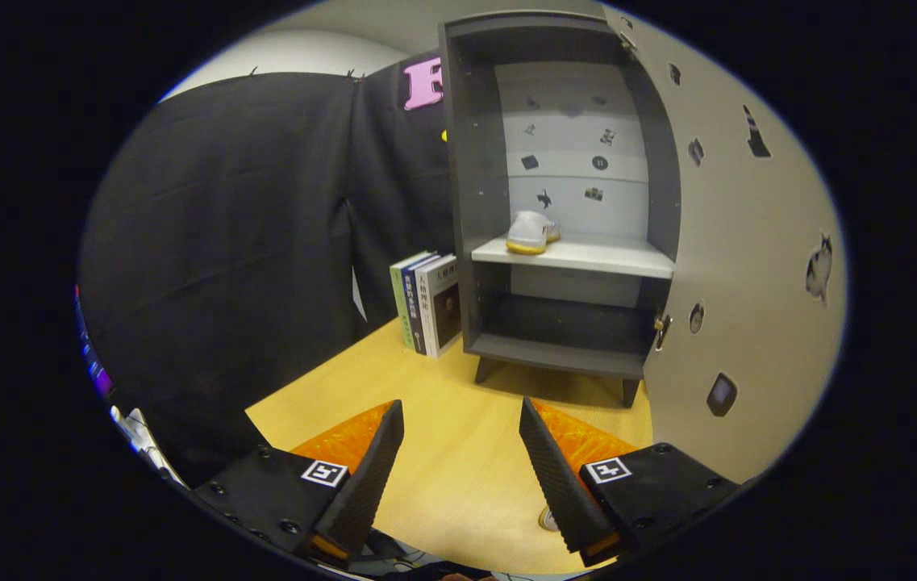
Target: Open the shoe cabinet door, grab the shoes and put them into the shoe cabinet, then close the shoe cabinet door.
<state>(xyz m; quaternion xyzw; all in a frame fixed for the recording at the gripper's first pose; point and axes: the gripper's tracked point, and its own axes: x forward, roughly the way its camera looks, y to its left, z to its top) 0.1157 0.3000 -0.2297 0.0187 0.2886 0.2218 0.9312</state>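
Wooden tabletop (458, 452) is carrying the shoe cabinet (490, 202) well beyond the fingers, books (428, 303) leaning just beside its left wall. Shoes (531, 232) are sitting on the middle shelf (587, 257); the door (748, 266) is swinging wide, ahead and right. The gripper (461, 460) is hovering level above the table, fingers spread apart, gripping nothing.

The tongs (462, 420) stand apart and empty over the table (442, 452); beyond, a shoe (528, 232) sits in the open shoe cabinet (506, 242).

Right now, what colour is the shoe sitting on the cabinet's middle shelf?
White with a yellowish sole, seen in the gripper view: the shoe sits on the shelf.
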